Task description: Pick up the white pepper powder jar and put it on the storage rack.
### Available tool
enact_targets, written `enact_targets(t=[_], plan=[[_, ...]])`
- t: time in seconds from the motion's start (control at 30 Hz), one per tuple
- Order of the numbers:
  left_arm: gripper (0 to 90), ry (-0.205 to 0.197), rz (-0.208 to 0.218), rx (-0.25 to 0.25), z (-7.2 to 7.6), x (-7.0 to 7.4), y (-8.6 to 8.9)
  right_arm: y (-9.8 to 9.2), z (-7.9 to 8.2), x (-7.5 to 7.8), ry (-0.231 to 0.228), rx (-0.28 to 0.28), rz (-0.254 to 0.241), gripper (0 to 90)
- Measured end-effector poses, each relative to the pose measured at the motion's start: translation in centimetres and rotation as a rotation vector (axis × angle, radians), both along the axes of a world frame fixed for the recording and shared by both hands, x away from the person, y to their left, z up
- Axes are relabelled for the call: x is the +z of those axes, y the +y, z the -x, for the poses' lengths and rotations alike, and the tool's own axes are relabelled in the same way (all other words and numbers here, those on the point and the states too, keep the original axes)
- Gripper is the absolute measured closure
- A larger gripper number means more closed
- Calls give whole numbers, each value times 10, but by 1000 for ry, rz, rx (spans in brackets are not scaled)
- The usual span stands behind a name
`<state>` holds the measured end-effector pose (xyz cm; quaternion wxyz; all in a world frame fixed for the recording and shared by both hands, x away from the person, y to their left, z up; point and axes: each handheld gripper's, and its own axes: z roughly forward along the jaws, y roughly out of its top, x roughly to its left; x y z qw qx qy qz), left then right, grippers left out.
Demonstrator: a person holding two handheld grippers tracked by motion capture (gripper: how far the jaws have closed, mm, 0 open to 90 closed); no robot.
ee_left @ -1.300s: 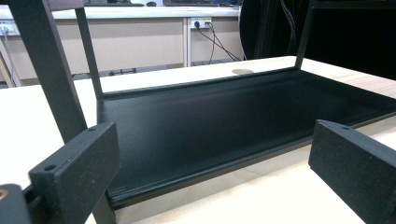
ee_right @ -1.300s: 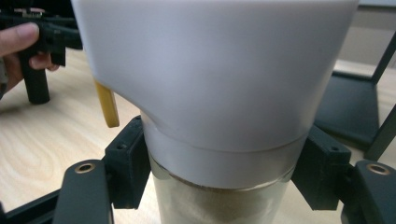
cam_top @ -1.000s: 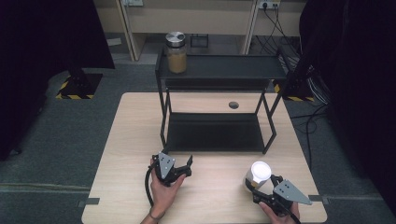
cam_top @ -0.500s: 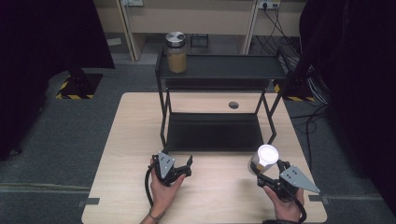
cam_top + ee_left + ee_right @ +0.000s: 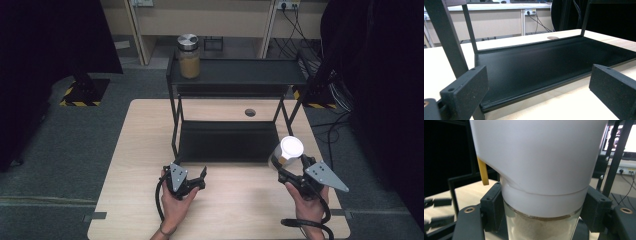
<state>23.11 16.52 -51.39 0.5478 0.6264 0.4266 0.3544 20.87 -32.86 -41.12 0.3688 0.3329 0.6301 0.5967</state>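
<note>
Right gripper view shows powder inside the white-lidded jar, jaws clamping it.

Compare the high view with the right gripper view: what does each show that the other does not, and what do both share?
High view alone: a metal-lidded jar on the rack's top shelf, and the left hand-held gripper, jaws apart. Right gripper view alone: pale powder behind glass and a yellow tab beside the lid. Both: the white-lidded jar clamped in the right hand-held gripper.
</note>
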Motion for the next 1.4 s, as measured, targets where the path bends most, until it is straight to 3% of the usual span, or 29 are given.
enact_targets(t=[0.57, 1.4], plan=[[17, 8, 7, -1, -1, 1, 1, 3, -24, 40, -66, -23, -16, 309], [17, 10, 11, -3, -1, 1, 2, 13, -44, 78, -135, -30, -27, 309]])
